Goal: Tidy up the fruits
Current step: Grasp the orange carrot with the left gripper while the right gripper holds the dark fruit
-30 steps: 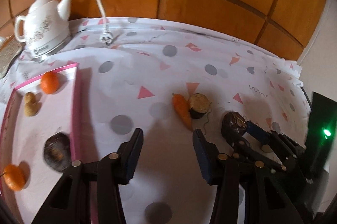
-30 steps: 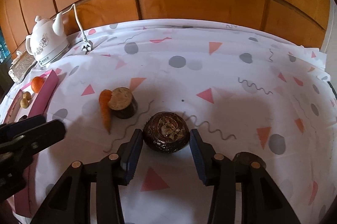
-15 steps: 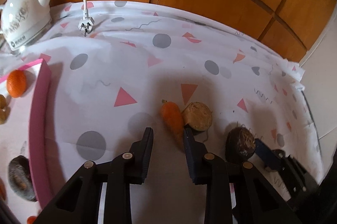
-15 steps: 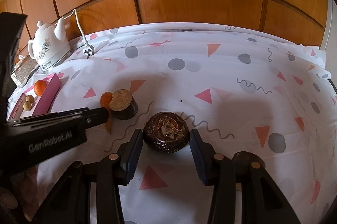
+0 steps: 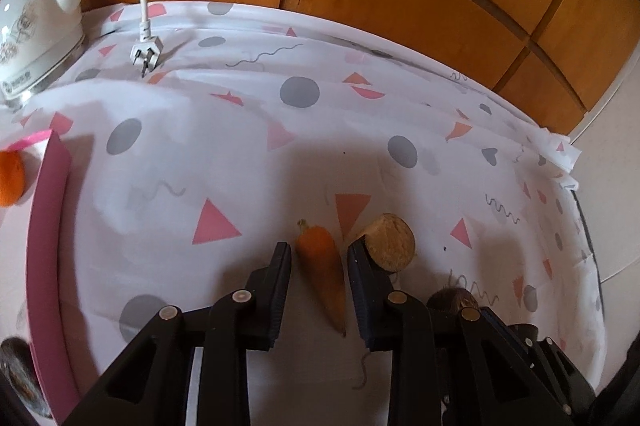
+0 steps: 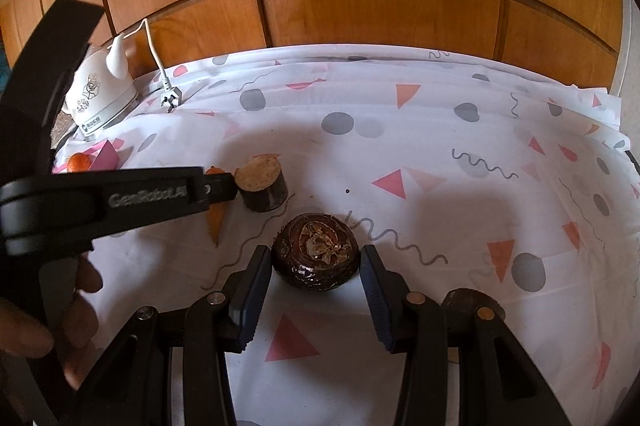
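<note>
An orange carrot [image 5: 322,268] lies on the patterned tablecloth, between the fingers of my left gripper [image 5: 318,258], which is open around it with small gaps on both sides. A cut taro piece [image 5: 390,242] rests just right of the right finger. In the right wrist view, my right gripper [image 6: 316,266] is open around a round dark brown taro [image 6: 315,257], not touching it. The left gripper [image 6: 208,190] also shows there, beside the cut taro piece [image 6: 262,183] and over the carrot [image 6: 216,218]. A pink tray [image 5: 44,226] at left holds an orange [image 5: 10,178].
A white kettle [image 5: 28,26] with its cord and plug [image 5: 145,55] stands at the back left by the wood-panel wall. Another dark taro [image 5: 16,378] lies in the tray's near end. The tablecloth's right edge [image 5: 568,166] drops off.
My left gripper has moved forward and right from the tray side, and its fingers now straddle the carrot. The right gripper has stayed around the round taro.
</note>
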A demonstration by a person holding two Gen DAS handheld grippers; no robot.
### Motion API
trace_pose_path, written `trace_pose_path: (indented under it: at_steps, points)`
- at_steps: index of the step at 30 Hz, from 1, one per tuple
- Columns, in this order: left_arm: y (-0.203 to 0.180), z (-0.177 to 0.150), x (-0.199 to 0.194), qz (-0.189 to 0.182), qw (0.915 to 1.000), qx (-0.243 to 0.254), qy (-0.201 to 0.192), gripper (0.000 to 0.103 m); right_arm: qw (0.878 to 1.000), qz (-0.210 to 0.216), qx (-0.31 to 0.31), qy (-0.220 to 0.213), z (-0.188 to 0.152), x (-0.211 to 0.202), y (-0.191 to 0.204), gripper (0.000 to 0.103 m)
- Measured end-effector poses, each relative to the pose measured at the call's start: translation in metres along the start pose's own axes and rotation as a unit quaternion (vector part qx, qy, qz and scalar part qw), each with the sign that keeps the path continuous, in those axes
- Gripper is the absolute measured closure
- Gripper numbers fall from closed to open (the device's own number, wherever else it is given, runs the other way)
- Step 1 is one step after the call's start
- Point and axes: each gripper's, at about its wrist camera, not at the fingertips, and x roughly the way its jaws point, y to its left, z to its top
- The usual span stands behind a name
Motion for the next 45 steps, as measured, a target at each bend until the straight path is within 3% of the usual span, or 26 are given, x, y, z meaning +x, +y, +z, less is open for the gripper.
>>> trace_pose_path:
  at_steps: [9, 15, 24, 31, 37, 40, 45]
  points:
    - [0.0, -0.022, -0.015, 0.024, 0.9988, 0.026, -0.035, 0.078, 1.0, -0.013, -0.018, 0.006, 0.001, 0.004, 0.007, 0.056]
    - [-0.011, -0.057, -0.049, 0.064, 0.991, 0.06, -0.101, 0.078, 1.0, -0.015, -0.022, 0.003, 0.0, 0.004, 0.008, 0.056]
    - [0.003, -0.053, -0.049, 0.028, 0.9952, 0.013, -0.093, 0.079, 0.999, -0.023, -0.029, 0.003, -0.001, 0.006, 0.011, 0.056]
    - [0.009, -0.072, -0.066, -0.001, 0.9965, -0.001, -0.084, 0.08, 0.999, -0.022, -0.028, 0.001, -0.002, 0.006, 0.011, 0.056]
    - [0.009, -0.076, -0.053, 0.024, 0.9961, 0.019, -0.082, 0.073, 0.999, -0.022, -0.028, 0.001, -0.002, 0.006, 0.01, 0.056]
    - [0.017, -0.07, -0.05, 0.013, 0.9967, -0.002, -0.08, 0.073, 0.999, -0.022, -0.027, 0.0, -0.001, 0.006, 0.011, 0.056]
    - [0.008, -0.07, -0.052, 0.024, 0.9959, 0.017, -0.086, 0.075, 0.999, -0.023, -0.027, 0.0, -0.002, 0.005, 0.011, 0.056]
